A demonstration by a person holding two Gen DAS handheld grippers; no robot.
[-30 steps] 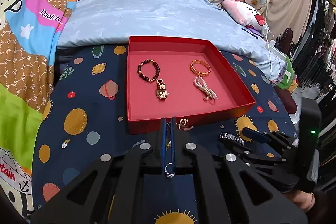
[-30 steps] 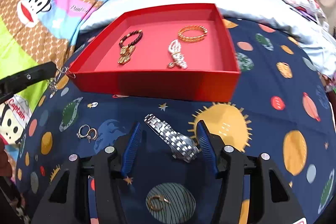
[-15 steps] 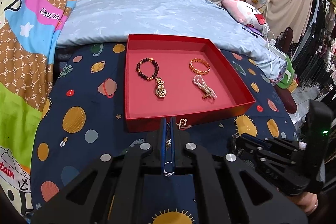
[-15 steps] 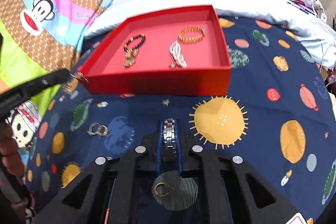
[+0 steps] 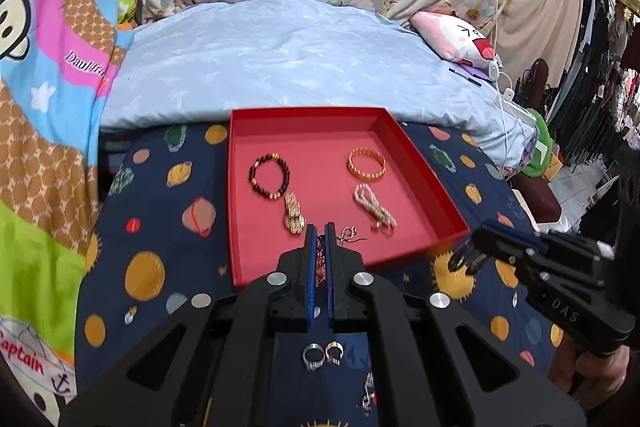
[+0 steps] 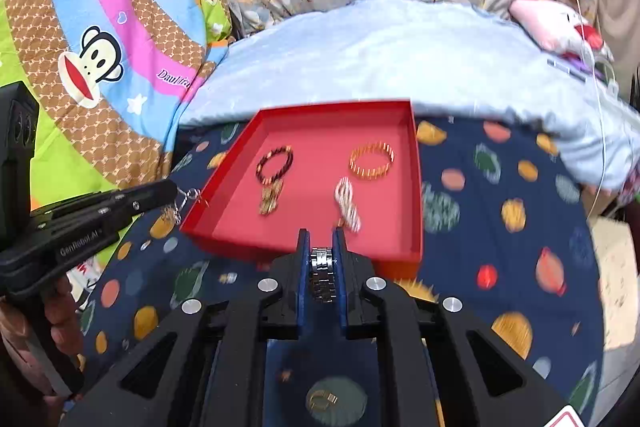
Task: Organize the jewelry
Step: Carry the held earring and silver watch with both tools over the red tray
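A red tray lies on the navy planet-print cloth. It holds a dark bead bracelet, a gold watch, a gold bangle and a pearl bracelet. My left gripper is shut on a thin chain with earring-like charms, raised over the tray's near edge; it also shows in the right wrist view. My right gripper is shut on a silver watch, raised just before the tray's near wall.
Two rings lie on the cloth under my left gripper. A gold ring lies under my right gripper. A pale blue quilt rises behind the tray. A cartoon blanket is at the left.
My right gripper closed on the silver watch and lifted it toward the tray. My left gripper rose and moved forward with the chain, over the tray's near edge.
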